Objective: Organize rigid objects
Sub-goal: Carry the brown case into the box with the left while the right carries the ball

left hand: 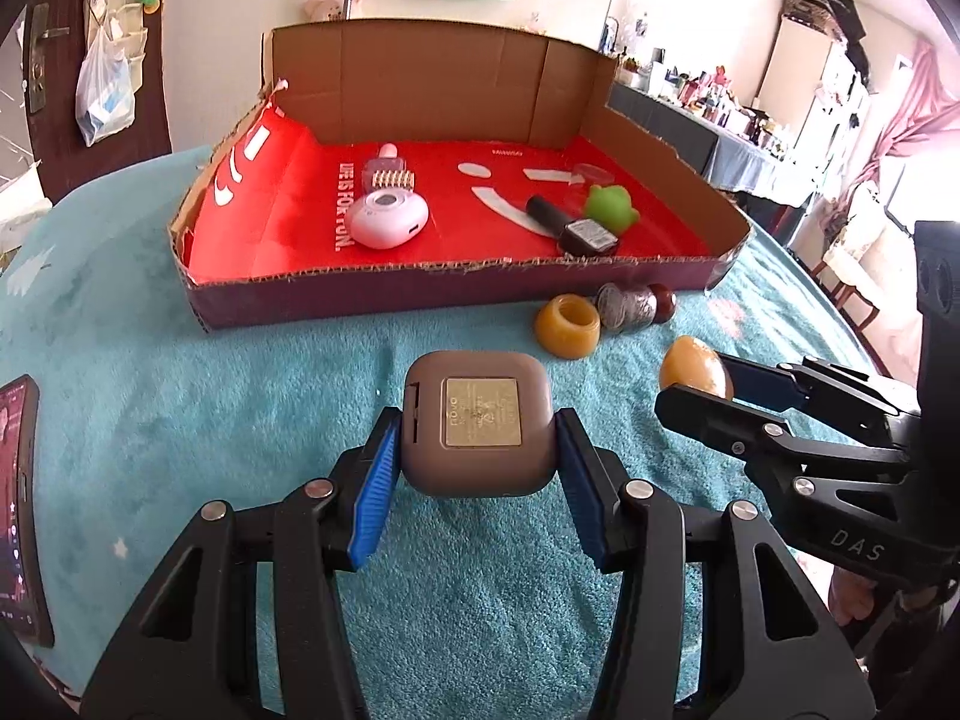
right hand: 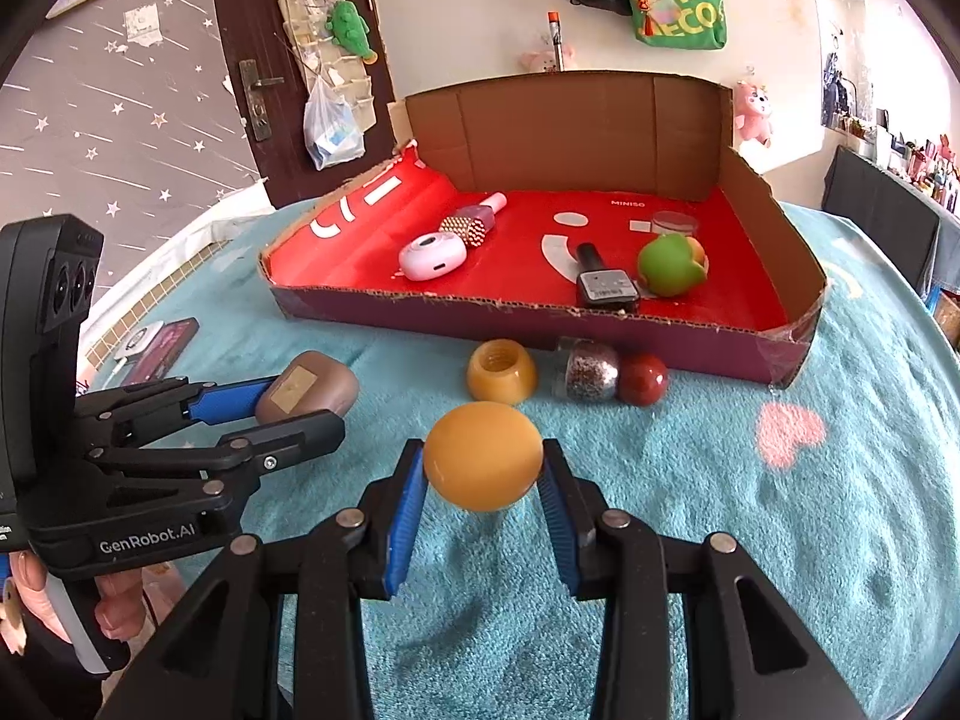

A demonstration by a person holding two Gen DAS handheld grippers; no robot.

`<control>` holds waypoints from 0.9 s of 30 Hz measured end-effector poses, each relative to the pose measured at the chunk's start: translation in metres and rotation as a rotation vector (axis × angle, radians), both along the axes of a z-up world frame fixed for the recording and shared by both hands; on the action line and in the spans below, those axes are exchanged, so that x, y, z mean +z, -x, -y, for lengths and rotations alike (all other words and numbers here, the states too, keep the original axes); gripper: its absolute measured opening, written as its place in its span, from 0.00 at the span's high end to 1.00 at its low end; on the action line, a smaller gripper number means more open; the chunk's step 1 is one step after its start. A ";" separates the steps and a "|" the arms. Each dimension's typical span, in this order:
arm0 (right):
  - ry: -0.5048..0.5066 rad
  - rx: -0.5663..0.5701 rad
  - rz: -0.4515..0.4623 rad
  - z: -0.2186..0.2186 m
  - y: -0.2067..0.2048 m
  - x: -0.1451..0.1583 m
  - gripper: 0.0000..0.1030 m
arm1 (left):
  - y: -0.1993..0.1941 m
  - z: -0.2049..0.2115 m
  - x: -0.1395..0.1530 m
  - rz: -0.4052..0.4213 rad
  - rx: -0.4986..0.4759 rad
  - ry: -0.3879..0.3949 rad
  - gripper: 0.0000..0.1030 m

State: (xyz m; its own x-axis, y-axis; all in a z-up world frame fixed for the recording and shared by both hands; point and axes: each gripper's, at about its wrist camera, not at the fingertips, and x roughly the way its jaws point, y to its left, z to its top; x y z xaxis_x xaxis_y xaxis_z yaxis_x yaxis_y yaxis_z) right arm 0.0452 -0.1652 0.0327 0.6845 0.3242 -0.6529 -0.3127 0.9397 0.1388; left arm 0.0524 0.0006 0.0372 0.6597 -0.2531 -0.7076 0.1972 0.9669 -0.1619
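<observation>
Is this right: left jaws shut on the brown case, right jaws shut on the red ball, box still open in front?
Not quite. The right gripper is shut on the yellow ball, as the right wrist view shows. The red ball lies by the box. Left gripper does grip the brown case.

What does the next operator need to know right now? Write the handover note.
Left tool: shut on the brown square case, above the teal cloth.
Right tool: shut on the amber ball, also short of the box.
Done: the cardboard box already holds the white round gadget, studded pink brush, black bottle, green toy and a clear lid.
Left: box both held items, then the amber cup, glitter jar and red ball lying before the box's front wall.
</observation>
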 end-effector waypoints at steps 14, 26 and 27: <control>-0.020 0.013 0.032 0.002 -0.006 0.016 0.61 | -0.010 -0.002 0.021 0.064 0.002 0.005 0.53; -0.021 0.024 0.072 0.003 -0.020 0.036 0.61 | -0.026 -0.003 0.042 0.114 -0.008 -0.005 0.53; -0.019 0.025 0.077 0.003 -0.022 0.039 0.61 | -0.027 -0.003 0.042 0.116 -0.009 -0.007 0.53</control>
